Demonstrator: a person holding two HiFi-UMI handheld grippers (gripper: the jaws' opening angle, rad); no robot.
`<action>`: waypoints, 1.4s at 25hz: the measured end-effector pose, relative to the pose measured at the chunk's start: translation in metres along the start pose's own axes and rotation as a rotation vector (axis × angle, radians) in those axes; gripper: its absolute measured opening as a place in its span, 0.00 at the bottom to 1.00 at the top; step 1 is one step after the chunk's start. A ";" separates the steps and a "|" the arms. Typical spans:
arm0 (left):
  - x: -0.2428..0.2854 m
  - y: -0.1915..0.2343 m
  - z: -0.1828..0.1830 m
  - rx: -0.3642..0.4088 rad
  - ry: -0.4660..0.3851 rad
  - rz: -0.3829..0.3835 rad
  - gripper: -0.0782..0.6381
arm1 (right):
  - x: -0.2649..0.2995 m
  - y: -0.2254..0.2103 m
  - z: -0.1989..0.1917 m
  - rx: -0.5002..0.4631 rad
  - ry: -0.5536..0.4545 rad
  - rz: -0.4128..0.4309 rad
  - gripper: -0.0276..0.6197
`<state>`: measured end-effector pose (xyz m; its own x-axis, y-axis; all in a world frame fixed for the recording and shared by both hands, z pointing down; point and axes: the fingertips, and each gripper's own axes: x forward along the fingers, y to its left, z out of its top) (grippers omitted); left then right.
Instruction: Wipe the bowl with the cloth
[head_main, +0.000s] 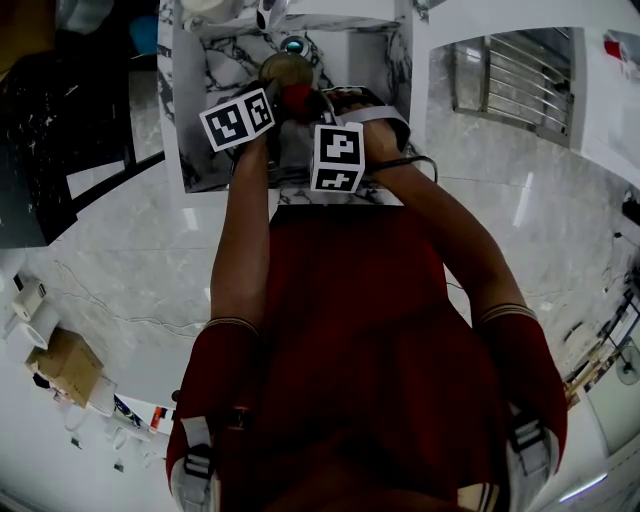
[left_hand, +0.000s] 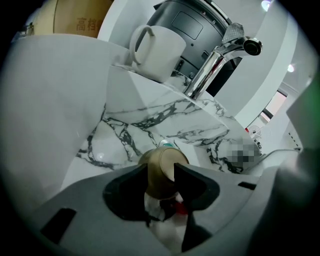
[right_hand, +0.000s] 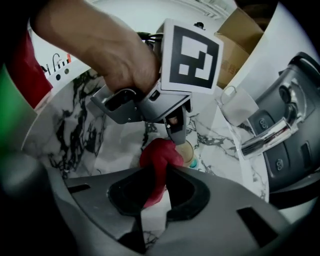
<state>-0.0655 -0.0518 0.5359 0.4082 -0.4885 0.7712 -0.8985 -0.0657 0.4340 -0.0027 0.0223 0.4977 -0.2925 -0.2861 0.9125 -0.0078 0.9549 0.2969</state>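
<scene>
In the lower middle of its own view, my left gripper is clamped on the rim of the brown bowl, above the marble sink. My right gripper pinches the red cloth at frame centre, and the cloth lies against the bowl.
</scene>
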 end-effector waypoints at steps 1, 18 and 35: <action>-0.002 -0.001 0.002 0.003 -0.008 -0.003 0.32 | -0.003 -0.002 0.000 0.015 -0.007 -0.003 0.14; -0.073 -0.070 0.056 0.184 -0.278 -0.185 0.31 | -0.081 -0.075 -0.004 0.464 -0.287 -0.117 0.14; -0.161 -0.133 0.086 0.336 -0.530 -0.253 0.16 | -0.173 -0.112 -0.014 0.771 -0.672 -0.183 0.14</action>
<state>-0.0256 -0.0388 0.3138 0.5553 -0.7774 0.2954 -0.8220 -0.4593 0.3367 0.0624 -0.0365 0.3107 -0.6961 -0.5546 0.4560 -0.6463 0.7606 -0.0614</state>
